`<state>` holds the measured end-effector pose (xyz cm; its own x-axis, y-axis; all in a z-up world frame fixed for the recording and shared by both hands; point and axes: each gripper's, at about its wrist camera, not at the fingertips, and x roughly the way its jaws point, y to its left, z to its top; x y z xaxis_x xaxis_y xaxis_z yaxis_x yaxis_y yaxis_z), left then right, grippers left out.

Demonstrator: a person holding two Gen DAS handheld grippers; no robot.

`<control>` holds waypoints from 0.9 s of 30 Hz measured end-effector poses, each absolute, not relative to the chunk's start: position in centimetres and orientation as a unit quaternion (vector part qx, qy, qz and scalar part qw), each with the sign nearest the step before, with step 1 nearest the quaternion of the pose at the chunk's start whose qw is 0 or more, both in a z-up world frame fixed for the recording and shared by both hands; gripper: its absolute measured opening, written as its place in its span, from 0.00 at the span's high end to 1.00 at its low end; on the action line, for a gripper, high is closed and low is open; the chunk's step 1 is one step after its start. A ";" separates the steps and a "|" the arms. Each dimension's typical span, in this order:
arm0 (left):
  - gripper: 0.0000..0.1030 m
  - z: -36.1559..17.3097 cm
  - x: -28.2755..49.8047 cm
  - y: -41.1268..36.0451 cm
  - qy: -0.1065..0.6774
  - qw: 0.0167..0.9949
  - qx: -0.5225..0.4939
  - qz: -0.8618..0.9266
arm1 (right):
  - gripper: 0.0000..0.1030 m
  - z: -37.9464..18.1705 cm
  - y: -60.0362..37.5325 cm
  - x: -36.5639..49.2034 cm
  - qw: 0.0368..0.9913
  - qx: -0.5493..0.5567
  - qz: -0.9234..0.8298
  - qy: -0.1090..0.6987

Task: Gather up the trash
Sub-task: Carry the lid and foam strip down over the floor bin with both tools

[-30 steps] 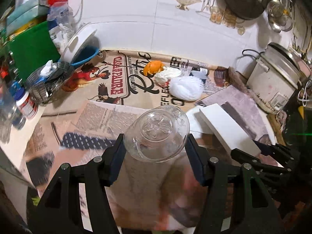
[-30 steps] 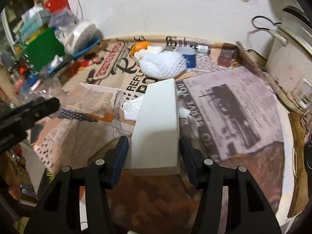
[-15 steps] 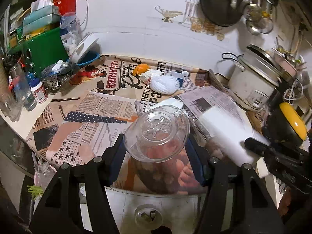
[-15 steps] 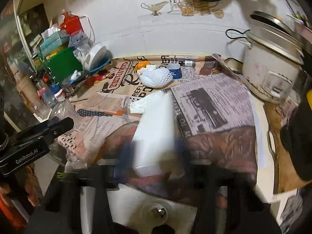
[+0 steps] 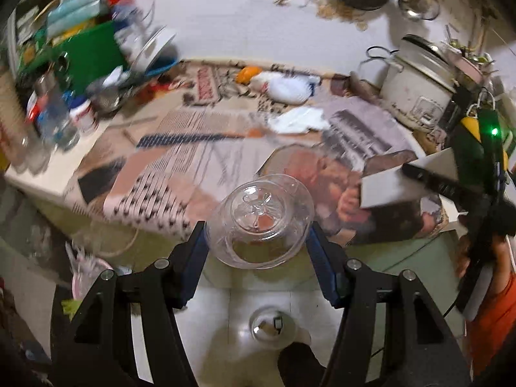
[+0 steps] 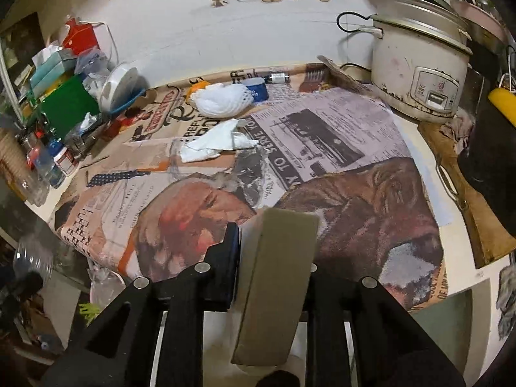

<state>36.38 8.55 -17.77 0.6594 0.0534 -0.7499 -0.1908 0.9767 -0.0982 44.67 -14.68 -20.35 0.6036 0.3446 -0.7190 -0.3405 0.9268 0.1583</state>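
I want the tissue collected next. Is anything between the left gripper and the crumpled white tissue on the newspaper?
Yes: the clear bottle sits clamped in the left gripper, filling its jaws. Past it, only flat newspaper lies on the way to the crumpled white tissue.

Clear plastic bottle [image 5: 259, 222] pinched between the left tool's [image 5: 256, 245] blue pads, base end facing out, held off the tabletop edge. Flattened white carton [image 6: 274, 277] squeezed on edge in the right tool [image 6: 274, 258]. Crumpled white tissue [image 6: 216, 142], white foam fruit net [image 6: 222, 101] and orange peel [image 6: 197, 86] lying further back on the newspaper.
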 end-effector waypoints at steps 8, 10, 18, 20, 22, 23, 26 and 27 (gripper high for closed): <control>0.42 -17.5 39.5 8.6 0.410 0.903 -0.099 0.080 | 0.86 -20.2 -16.4 47.7 0.877 0.006 0.209 0.432; 0.42 -17.0 40.6 8.3 0.401 0.906 -0.102 0.082 | 0.86 -19.4 -16.7 48.4 0.873 0.013 0.218 0.437; 0.42 -14.1 42.3 6.6 0.363 0.924 -0.098 0.065 | 0.86 -16.4 -15.8 47.8 0.871 0.008 0.253 0.421; 0.42 -13.9 41.9 6.6 0.361 0.926 -0.096 0.056 | 0.86 -15.7 -15.4 46.6 0.873 0.005 0.255 0.415; 0.42 -13.8 41.2 6.6 0.362 0.927 -0.090 0.048 | 0.86 -15.1 -15.1 45.1 0.876 0.005 0.254 0.410; 0.42 -13.8 40.6 6.6 0.362 0.927 -0.085 0.044 | 0.86 -14.9 -14.9 44.4 0.878 0.006 0.251 0.408; 0.42 -13.9 38.9 6.7 0.366 0.927 -0.077 0.028 | 0.86 -14.6 -14.5 42.0 0.881 0.012 0.245 0.404; 0.42 -13.9 38.1 6.8 0.367 0.927 -0.074 0.020 | 0.86 -14.6 -14.4 41.0 0.882 0.016 0.243 0.403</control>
<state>38.12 6.76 -13.91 0.7292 -0.0161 -0.6841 -0.0919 0.9884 -0.1213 40.98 -14.40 -14.61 0.5571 0.4418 -0.7032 -0.4159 0.8813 0.2241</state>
